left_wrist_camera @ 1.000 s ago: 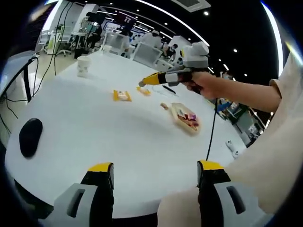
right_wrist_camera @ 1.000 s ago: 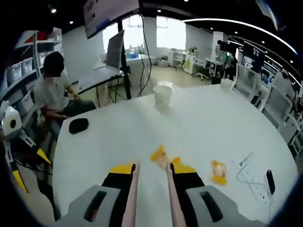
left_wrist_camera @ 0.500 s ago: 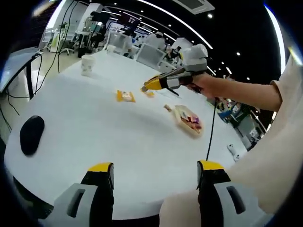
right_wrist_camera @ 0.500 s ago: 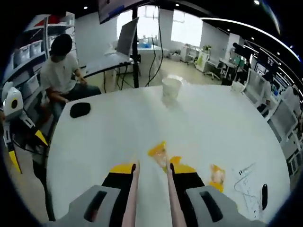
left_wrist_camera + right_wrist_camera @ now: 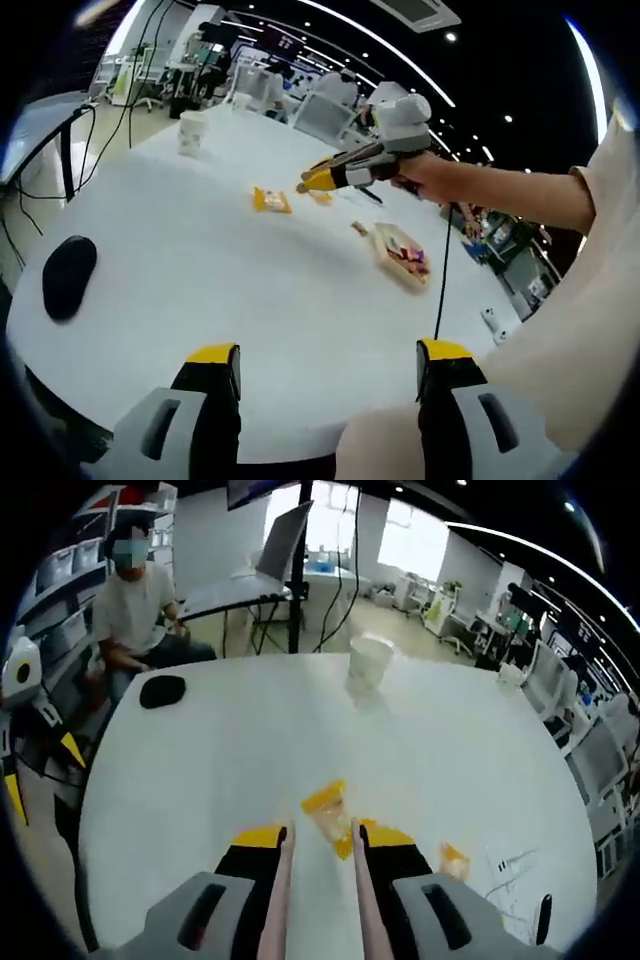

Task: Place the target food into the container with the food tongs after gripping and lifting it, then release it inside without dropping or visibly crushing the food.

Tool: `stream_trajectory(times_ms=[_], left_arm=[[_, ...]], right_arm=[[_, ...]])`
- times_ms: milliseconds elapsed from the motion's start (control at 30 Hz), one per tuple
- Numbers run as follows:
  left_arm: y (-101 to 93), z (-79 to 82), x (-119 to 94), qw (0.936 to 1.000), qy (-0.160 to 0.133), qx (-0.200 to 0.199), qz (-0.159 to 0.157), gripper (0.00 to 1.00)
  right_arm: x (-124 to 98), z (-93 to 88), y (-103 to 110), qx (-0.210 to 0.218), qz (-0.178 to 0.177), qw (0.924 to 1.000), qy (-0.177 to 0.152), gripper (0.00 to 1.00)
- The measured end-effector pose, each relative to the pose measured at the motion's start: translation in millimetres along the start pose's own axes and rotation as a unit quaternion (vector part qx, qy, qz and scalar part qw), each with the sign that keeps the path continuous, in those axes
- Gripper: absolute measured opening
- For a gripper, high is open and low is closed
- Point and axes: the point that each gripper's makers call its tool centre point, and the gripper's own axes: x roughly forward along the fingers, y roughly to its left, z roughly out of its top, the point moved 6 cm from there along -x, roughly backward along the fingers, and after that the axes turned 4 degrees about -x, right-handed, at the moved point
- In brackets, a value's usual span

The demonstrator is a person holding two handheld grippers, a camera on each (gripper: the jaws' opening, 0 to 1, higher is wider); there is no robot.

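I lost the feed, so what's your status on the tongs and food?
Left gripper open, low over table's edge. Right gripper shut on tongs, tips at orange snack. Container unobstructed.

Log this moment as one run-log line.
right gripper: shut on tongs | tongs at orange snack packet | left gripper: open, idle | container: on table

Too small to tell apart: mixed pink and pale contents of shallow tan oval container [image 5: 398, 252]. Possibly wrapped, the blurred orange-yellow food piece [image 5: 328, 811], partly hidden between pale pink tong arms [image 5: 277, 900].
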Motion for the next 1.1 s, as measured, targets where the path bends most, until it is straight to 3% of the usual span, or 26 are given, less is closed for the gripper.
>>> stream_trajectory(times_ms=[367, 633, 867, 933, 1100], left_arm=[[3.4, -1.7, 2, 1.0, 0.002, -0.009, 0.002, 0.71], [7.1, -3.3, 3, 0.9999, 0.005, -0.016, 0.001, 0.71], [11.1, -2.0, 3, 0.9998, 0.009, -0.015, 0.004, 0.71], [12.2, -1.5, 3, 0.9998, 0.009, -0.017, 0.004, 0.71], [11.7, -2.7, 4, 0.9997, 0.012, -0.02, 0.005, 0.71]], right_arm=[[8, 3.6, 4, -0.011, 0.003, 0.9999, 0.008, 0.29], [15, 6.4, 10, -0.076, -0.009, 0.9966, 0.029, 0.3], [24, 7.3, 15, -0.106, -0.007, 0.9935, 0.042, 0.29], [25, 4.6, 13, -0.146, -0.016, 0.987, 0.065, 0.29], [30, 3.9, 16, -0.176, -0.009, 0.9816, 0.072, 0.29]])
